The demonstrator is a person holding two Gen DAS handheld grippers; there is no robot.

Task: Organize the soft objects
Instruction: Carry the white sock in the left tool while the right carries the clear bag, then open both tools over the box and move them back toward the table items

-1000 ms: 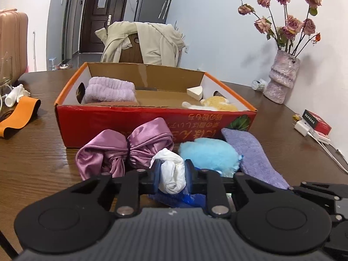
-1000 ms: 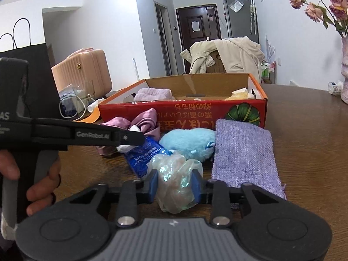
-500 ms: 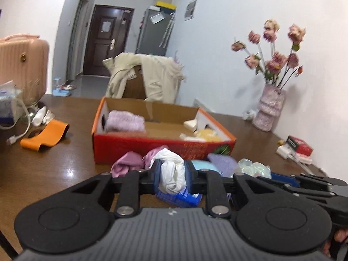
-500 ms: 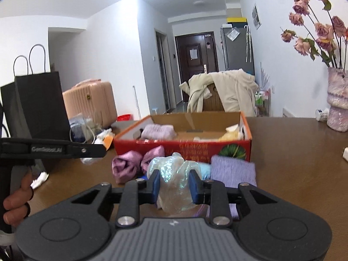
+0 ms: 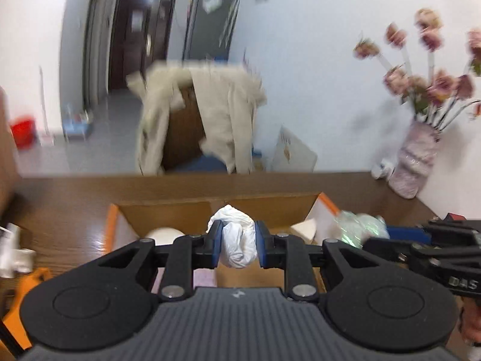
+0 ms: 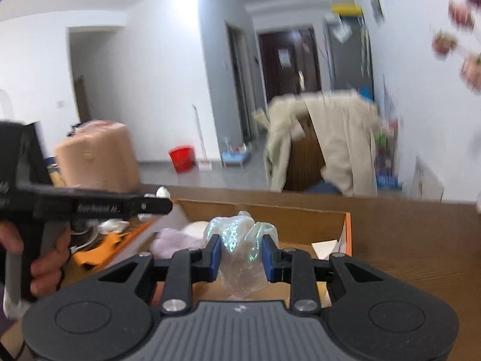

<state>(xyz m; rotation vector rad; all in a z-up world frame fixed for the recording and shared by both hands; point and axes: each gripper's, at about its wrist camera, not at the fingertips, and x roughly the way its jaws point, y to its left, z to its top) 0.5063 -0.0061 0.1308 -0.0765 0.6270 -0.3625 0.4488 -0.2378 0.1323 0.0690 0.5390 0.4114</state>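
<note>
My left gripper [image 5: 237,245] is shut on a crumpled white cloth [image 5: 237,240] and holds it above the open cardboard box [image 5: 168,210]. My right gripper [image 6: 240,252] is shut on a shiny iridescent plastic wad [image 6: 240,240], also above the box [image 6: 300,213]. The wad [image 5: 360,228] and the right gripper also show at the right of the left wrist view. Inside the box lie a lilac folded towel [image 6: 177,240] and a white wedge [image 6: 324,246]. The left gripper [image 6: 153,206] shows at the left of the right wrist view.
A vase of pink flowers [image 5: 415,162] stands at the table's far right. An orange band [image 6: 90,252] and white items [image 5: 15,255] lie left of the box. A chair draped with a beige coat [image 5: 207,120] stands behind the table. A pink suitcase [image 6: 96,156] is at left.
Both grippers have risen and moved forward from the table's front pile to above the box, each still holding its item. The pile has dropped out of view.
</note>
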